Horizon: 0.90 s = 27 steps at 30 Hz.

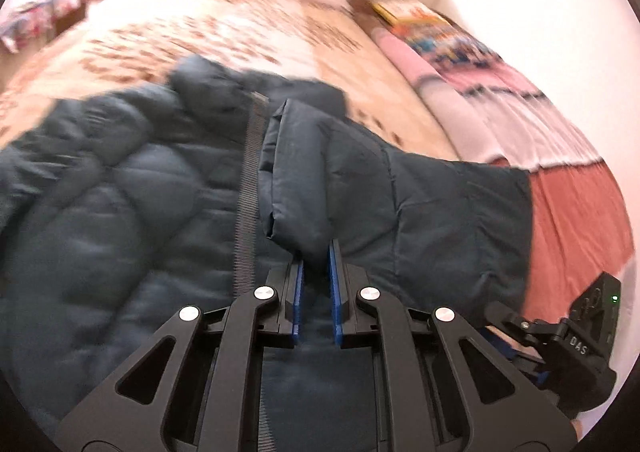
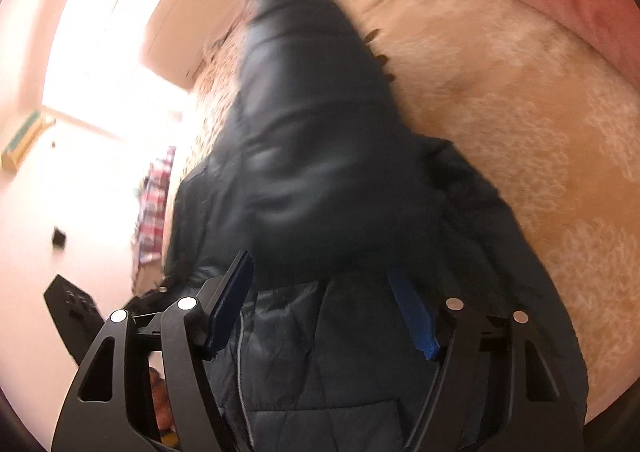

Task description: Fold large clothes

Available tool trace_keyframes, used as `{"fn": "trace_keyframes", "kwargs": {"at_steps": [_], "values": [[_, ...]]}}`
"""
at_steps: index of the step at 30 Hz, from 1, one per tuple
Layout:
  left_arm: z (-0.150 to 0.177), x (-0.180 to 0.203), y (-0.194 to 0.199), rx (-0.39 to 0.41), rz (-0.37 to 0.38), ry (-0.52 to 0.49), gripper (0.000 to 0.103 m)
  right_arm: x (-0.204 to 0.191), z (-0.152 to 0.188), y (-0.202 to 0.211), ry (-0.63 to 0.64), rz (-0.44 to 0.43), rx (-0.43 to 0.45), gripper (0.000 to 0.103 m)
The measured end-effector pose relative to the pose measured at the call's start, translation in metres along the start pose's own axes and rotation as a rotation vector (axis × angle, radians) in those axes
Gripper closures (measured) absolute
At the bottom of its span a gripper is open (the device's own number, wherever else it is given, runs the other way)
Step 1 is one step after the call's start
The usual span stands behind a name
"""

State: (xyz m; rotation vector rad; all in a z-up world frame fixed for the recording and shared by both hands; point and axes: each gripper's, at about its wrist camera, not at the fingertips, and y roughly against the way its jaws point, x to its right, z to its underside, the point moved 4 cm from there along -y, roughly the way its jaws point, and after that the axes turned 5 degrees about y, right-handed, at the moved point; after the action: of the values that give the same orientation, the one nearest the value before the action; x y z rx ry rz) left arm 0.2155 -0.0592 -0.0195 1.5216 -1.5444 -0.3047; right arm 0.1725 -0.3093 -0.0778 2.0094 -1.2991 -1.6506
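**Dark puffer jacket spread on the bed, one sleeve pinched**

Beige, leaf-patterned bedding covers most of the bed, with a pink and rust striped blanket along its far side, beside the wall. Across the bedding lies the dark teal puffer jacket — quilted, its zipper running down the middle. One sleeve is folded inward over the front, its cuff end resting beside the zipper. The left gripper is clamped on the lower edge of that sleeve, blue pads nearly together with fabric between them. The right gripper hangs over the jacket's body with its blue pads spread wide — nothing is held between them. A colourful book sits near the headboard.
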Motion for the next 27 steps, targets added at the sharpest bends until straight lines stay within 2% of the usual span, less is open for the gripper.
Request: {"fn": "trace_keyframes", "kwargs": {"at_steps": [4, 8, 11, 15, 21, 27], "values": [[-0.016, -0.05, 0.03, 0.079, -0.06, 0.053, 0.092, -0.011, 0.008, -0.004, 0.046, -0.013, -0.032, 0.034], [-0.027, -0.091, 0.042, 0.126, -0.142, 0.082, 0.092, -0.018, 0.017, -0.007, 0.086, 0.006, -0.045, 0.034], [-0.026, -0.114, 0.038, 0.114, -0.179, 0.094, 0.092, -0.022, 0.021, -0.011, 0.086, 0.014, -0.06, 0.034], [-0.015, -0.127, 0.025, 0.075, -0.191, 0.088, 0.092, -0.031, 0.018, -0.016, 0.106, 0.024, -0.062, 0.034], [-0.004, -0.141, 0.006, 0.014, -0.219, 0.111, 0.089, -0.051, 0.017, -0.025, 0.185, 0.055, -0.06, 0.034], [0.0, -0.141, 0.003, -0.003, -0.246, 0.104, 0.084, -0.057, 0.03, -0.027, 0.225, 0.072, -0.078, 0.034]]}}
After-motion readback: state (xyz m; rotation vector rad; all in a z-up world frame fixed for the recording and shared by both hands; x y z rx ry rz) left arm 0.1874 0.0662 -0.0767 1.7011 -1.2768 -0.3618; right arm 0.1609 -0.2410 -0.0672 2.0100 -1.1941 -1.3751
